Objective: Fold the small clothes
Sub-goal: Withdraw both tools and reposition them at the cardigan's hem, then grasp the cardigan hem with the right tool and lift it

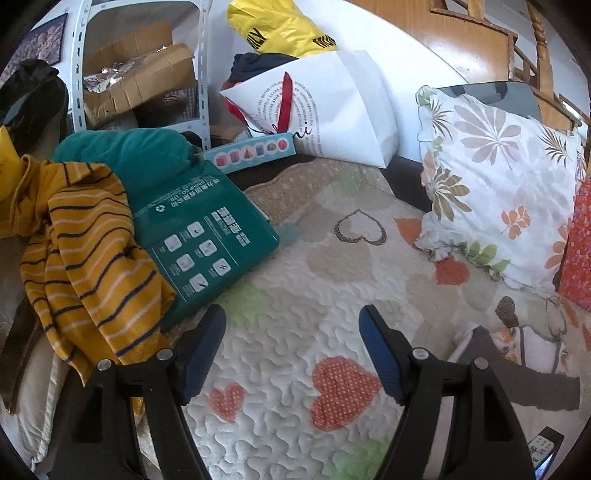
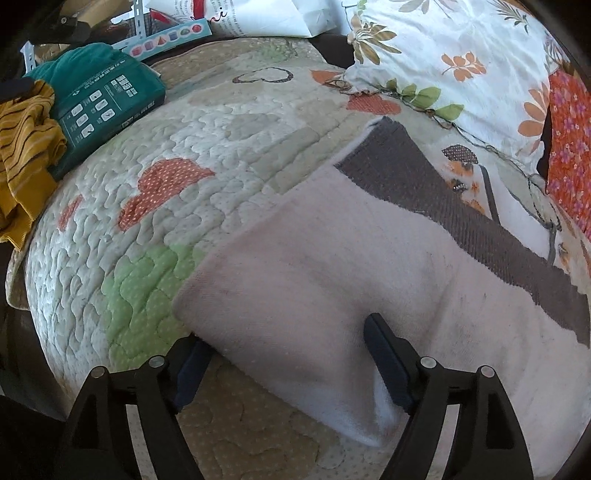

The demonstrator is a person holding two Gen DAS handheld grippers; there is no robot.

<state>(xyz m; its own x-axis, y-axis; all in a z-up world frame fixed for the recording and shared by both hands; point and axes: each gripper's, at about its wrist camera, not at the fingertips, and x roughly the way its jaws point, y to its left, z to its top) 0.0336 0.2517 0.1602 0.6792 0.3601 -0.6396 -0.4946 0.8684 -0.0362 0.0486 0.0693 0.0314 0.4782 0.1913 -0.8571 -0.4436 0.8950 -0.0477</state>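
Observation:
A folded white garment (image 2: 332,258) with a dark brown band lies on the heart-patterned quilt (image 2: 147,229). My right gripper (image 2: 291,365) is open and straddles the garment's near folded edge. Its right finger rests over the cloth and its left finger sits just beside the edge, with neither pad pressing. In the left wrist view the same garment (image 1: 517,373) shows at the lower right. My left gripper (image 1: 291,354) hangs open above the bare quilt (image 1: 295,280) with nothing between its fingers. A mustard striped garment (image 1: 85,258) lies crumpled to its left.
A teal box (image 1: 207,225) and a teal cloth (image 1: 125,158) sit beside the striped garment. A floral pillow (image 1: 495,184), a white paper bag (image 1: 332,110) and a yellow bag (image 1: 273,26) line the back. A shelf (image 1: 140,74) holds cardboard boxes. A red floral cloth (image 2: 569,147) lies at right.

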